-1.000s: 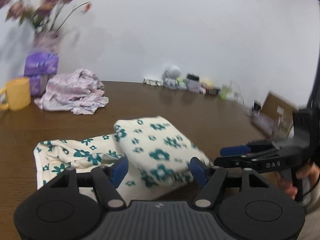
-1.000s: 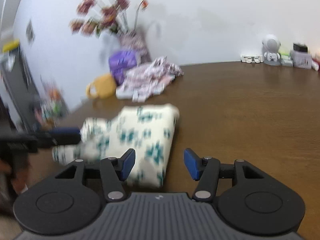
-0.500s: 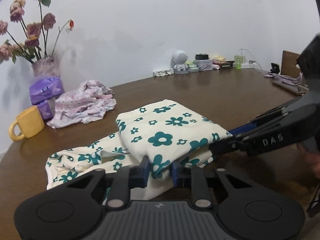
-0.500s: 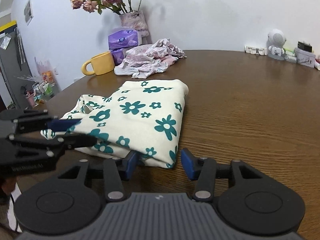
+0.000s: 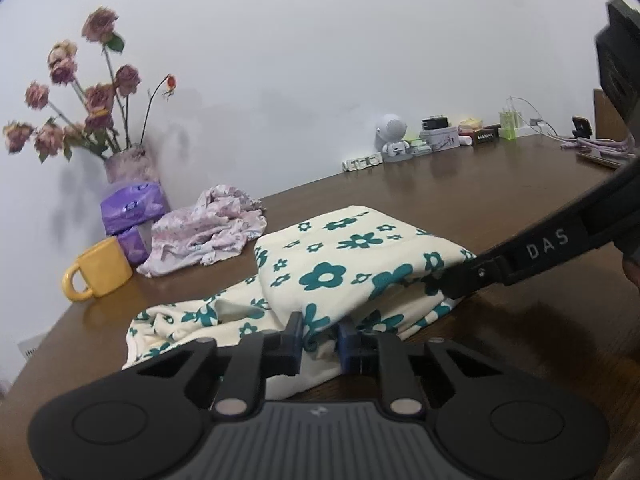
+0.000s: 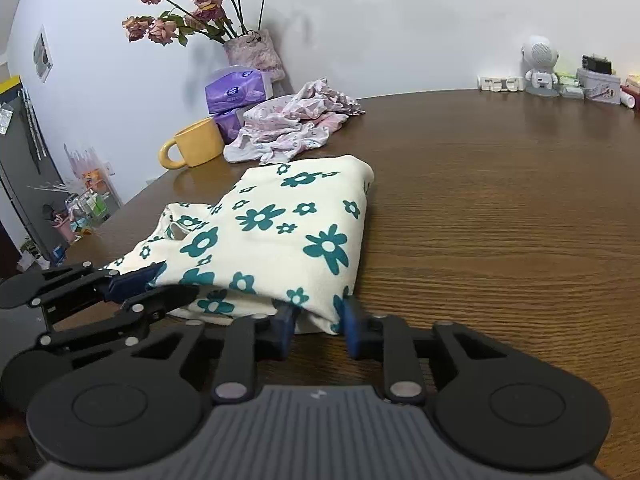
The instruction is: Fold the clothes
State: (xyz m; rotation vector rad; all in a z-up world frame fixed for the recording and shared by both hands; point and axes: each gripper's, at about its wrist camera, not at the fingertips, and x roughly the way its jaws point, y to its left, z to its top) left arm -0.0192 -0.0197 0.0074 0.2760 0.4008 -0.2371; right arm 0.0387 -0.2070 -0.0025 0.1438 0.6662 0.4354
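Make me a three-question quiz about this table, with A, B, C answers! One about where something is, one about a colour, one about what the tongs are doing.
1. Where is the mug?
A. Beside the purple tissue packs
B. On the flowered cloth
C. By the toy robot

2. What colour are the cloth's flowers?
A. Red
B. Teal
C. Yellow

3. What are the left tongs doing?
A. Hanging open
B. Holding the mug
C. Pinching the cloth

Answers: 1 A, it stands next to the packs. 2 B, teal flowers on cream. 3 C, the cloth's edge sits squeezed between them.
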